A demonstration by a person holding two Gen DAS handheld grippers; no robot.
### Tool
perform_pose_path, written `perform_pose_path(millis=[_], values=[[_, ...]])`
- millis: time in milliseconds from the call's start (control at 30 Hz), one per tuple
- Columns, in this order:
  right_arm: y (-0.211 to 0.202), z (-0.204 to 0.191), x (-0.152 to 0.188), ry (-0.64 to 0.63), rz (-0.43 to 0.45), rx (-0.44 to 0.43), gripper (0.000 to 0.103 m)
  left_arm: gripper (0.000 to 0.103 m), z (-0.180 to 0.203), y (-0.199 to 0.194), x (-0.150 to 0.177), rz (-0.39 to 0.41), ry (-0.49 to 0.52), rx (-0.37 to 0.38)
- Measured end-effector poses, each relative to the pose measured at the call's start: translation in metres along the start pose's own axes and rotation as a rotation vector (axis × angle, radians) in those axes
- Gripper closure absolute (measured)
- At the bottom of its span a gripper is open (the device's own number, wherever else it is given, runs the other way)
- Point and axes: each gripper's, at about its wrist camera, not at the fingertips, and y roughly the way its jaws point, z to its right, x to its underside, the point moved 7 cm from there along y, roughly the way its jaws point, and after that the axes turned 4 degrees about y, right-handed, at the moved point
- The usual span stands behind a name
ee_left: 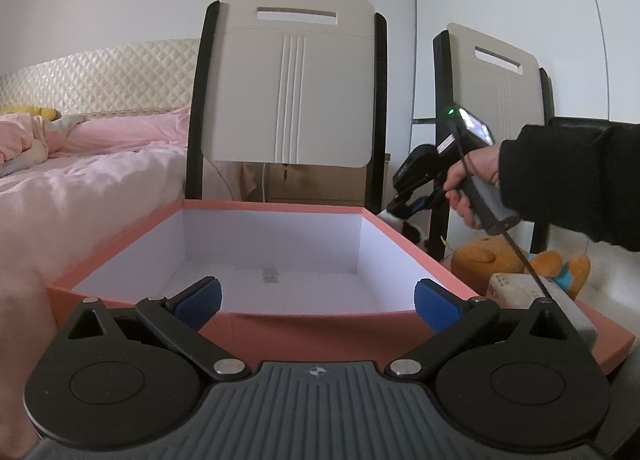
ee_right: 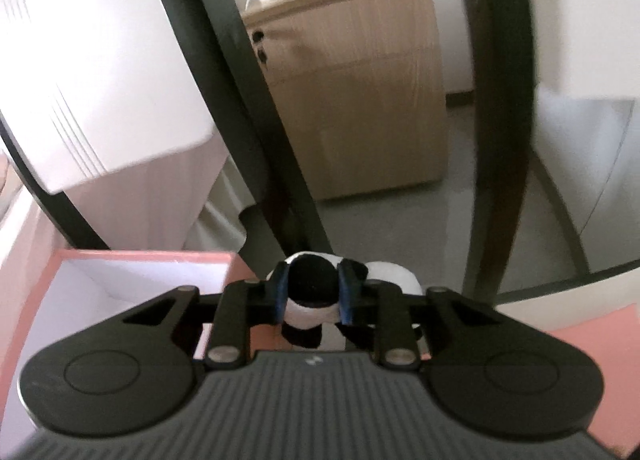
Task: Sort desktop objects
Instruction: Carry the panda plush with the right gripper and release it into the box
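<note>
Claws first: our left claw (ee_left: 318, 302) gapes empty at the pink box's (ee_left: 320, 330) near rim. Beyond the box's right wall, our right claw (ee_right: 313, 294) pinches a black-and-white plush toy (ee_right: 308, 280). We should lift clear of that rim; chairs (ee_left: 294, 92) crowd behind.

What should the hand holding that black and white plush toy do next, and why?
Probably lift it and carry it left, over the pink box. The right gripper is shut on the black and white plush toy, just beside the box's rim, and the box, open-topped, holds only one small item. The left gripper waits open at the box's near wall.
</note>
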Motion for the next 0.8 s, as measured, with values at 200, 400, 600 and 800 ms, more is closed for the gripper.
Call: perform_pose_path(millis=[200, 400, 600, 800], values=[[-0.054, -0.016, -0.016, -0.038, 0.057, 0.024, 0.078, 0.0, -0.003, -0.003, -0.003, 0.018, 0.017, -0.032], [-0.097, -0.042, -0.024, -0.087, 0.102, 0.032, 0.078, 0.0, -0.008, -0.009, -0.009, 0.037, 0.018, -0.064], [-0.136, -0.084, -0.022, -0.16, 0.125, 0.02, 0.078, 0.0, -0.015, -0.016, -0.017, 0.062, -0.023, -0.055], [-0.151, -0.134, 0.005, -0.265, 0.096, -0.049, 0.077, 0.0, -0.023, -0.016, -0.019, 0.058, -0.055, -0.07]])
